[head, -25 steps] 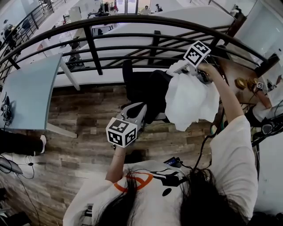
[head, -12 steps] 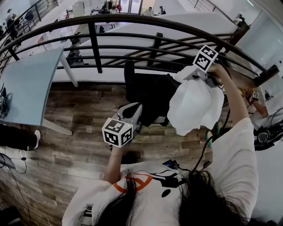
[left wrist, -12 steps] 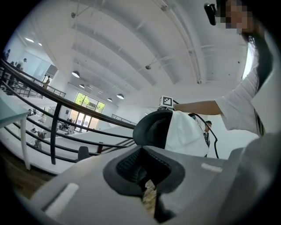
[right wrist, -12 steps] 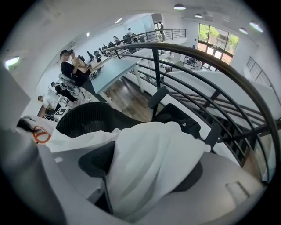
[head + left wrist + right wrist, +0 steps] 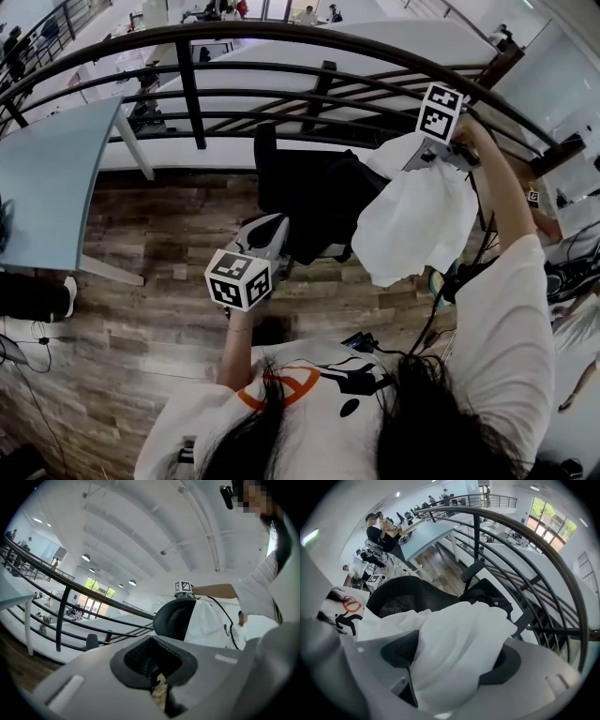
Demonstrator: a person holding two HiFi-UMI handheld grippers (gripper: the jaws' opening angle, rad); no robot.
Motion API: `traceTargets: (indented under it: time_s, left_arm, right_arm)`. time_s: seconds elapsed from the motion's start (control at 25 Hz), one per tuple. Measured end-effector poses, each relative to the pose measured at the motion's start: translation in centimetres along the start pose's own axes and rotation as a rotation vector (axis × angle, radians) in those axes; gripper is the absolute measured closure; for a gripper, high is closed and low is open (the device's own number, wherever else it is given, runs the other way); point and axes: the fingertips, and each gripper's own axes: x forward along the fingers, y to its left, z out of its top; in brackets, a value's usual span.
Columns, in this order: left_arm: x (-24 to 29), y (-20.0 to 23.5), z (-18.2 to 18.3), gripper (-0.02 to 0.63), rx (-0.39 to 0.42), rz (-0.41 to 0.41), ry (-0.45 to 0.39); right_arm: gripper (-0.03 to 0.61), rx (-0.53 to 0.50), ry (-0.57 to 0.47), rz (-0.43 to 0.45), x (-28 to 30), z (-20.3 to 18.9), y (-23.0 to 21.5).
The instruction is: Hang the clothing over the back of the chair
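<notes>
Two grippers flank the black mesh office chair. At the left, the left gripper points level at the chair's near side, its jaws together with nothing between them, well apart from the cloth. Further right, the chair's curved mesh back lies just below and to the left of the white crumpled garment, which hangs lengthwise down the chair's right side and is not yet across the back. Above it the right gripper points steeply down. Its jaws have just been opening and stand wide, with the garment bunched loosely between them rather than pinched. This gripper is by far the nearer, so I judge the drape depends on the cloth falling leftward over the back's top edge.
</notes>
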Motion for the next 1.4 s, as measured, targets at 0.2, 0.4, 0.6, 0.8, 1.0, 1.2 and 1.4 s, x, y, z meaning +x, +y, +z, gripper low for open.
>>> traceTargets:
  time_s: [0.2,0.4,0.6,0.8,1.0,1.2,1.4]
  left_arm:
    - [0.1,0.5,-0.2,0.614,-0.013,-0.008,-0.005]
    - [0.4,0.9,-0.2,0.614,-0.023,-0.012,-0.010]
    - [0.9,0.3,0.1,0.614,-0.026,-0.029,-0.011]
    - [1.2,-0.7,0.0,0.614,-0.016,-0.045,-0.007]
    - [1.3,-1.5,-0.6,0.614,-0.009,-0.054,0.006]
    - [1.2,-3.7,-1.0,0.614,0.006,-0.079,0.022]
    - [2.4,-6.5,-1.8,0.614,0.018,-0.103,0.050]
  right_arm:
    - [0.158,-0.026,0.043,0.001,-0.7,0.0,0.1]
    - [0.149,-0.034,-0.012,-0.076,-3.2,0.6,-1.1]
    - [0.187,-0.051,-0.096,-0.111,-5.2,1.5,-0.9]
    - [0.264,-0.070,-0.160,-0.130,-5.8,1.5,-0.6]
    - [0.304,-0.093,-0.309,-0.116,-6.8,1.8,1.0]
    - [0.357,-0.151,-0.403,-0.116,-7.4,0.5,3.8]
    - [0.382,-0.243,-0.544,-0.119,-8.3,-0.1,7.0]
